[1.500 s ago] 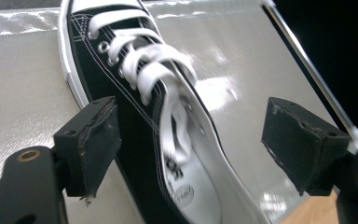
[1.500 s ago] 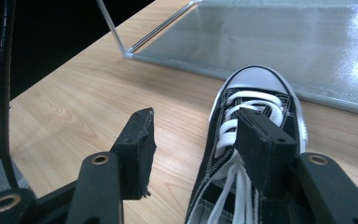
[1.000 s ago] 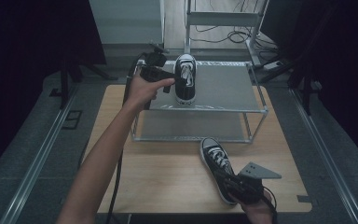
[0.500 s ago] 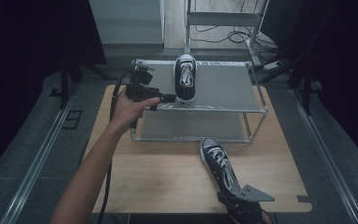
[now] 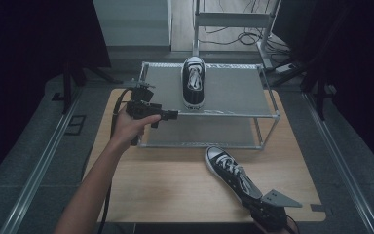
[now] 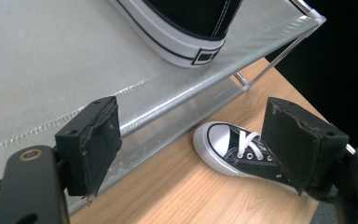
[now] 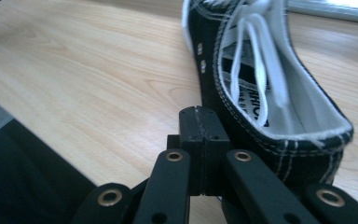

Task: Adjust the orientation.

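Note:
One black-and-white sneaker [image 5: 193, 83] stands on the top shelf of a grey wire rack [image 5: 233, 92], toe toward the far side. Its mate [image 5: 229, 170] lies on the wooden table in front of the rack, toe pointing at the rack. My left gripper [image 5: 173, 115] hovers at the rack's front left corner. In the left gripper view its jaws [image 6: 191, 140] stand apart with nothing between them, the shelf sneaker's heel [image 6: 186, 28] above. My right gripper [image 5: 253, 202] sits at the table sneaker's heel. Its pads [image 7: 200, 126] are pressed together beside the heel collar [image 7: 261, 93], holding nothing.
The rack has a lower shelf [image 5: 204, 134] with nothing on it. The wooden table [image 5: 165, 185] has bare room left of the lying sneaker. Its front edge runs just under my right gripper. Cables and a metal frame [image 5: 233, 19] stand behind the rack.
My left hand has drawn back from the shelf sneaker to the rack's front left corner and sunk lower. The right gripper has slid toward the table's front edge, behind the sneaker's heel.

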`<state>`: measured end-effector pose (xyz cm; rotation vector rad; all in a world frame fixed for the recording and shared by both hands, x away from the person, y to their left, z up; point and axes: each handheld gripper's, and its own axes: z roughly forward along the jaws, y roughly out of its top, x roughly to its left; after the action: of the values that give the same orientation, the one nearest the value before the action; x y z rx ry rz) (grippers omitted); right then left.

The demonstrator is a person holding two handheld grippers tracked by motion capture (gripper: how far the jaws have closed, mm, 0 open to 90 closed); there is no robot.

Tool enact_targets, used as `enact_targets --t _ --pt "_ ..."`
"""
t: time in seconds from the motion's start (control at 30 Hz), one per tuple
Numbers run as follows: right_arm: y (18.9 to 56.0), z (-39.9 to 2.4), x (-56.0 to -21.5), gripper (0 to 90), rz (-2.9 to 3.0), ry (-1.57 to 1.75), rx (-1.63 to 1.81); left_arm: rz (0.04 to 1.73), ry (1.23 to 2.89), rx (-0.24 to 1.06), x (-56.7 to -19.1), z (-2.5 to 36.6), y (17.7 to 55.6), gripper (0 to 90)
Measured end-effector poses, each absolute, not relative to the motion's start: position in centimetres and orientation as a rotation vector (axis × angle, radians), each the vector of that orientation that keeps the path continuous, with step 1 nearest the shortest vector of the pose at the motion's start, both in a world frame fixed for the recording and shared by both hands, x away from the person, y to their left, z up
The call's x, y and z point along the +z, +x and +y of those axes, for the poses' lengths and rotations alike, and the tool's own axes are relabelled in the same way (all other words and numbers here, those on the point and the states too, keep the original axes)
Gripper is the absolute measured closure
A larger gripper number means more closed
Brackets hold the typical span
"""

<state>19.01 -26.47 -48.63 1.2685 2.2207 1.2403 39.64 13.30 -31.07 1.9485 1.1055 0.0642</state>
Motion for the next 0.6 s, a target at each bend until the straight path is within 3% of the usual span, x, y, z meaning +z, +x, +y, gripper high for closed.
enact_targets --t 0.17,0.4,0.6 --pt "19.4 -27.4 -48.7 88.5 2.217 1.289 1.259 1.113 1.944 0.073 -31.4 13.8 39.4 20.0" --pt "19.1 -26.5 -46.8 64.2 2.225 1.185 1.357 1.106 1.937 0.088 -31.3 14.2 39.0 20.0" --pt "21.2 -26.7 -44.5 46.5 2.232 1.161 1.377 1.099 1.940 0.087 -31.7 14.4 38.6 20.1"
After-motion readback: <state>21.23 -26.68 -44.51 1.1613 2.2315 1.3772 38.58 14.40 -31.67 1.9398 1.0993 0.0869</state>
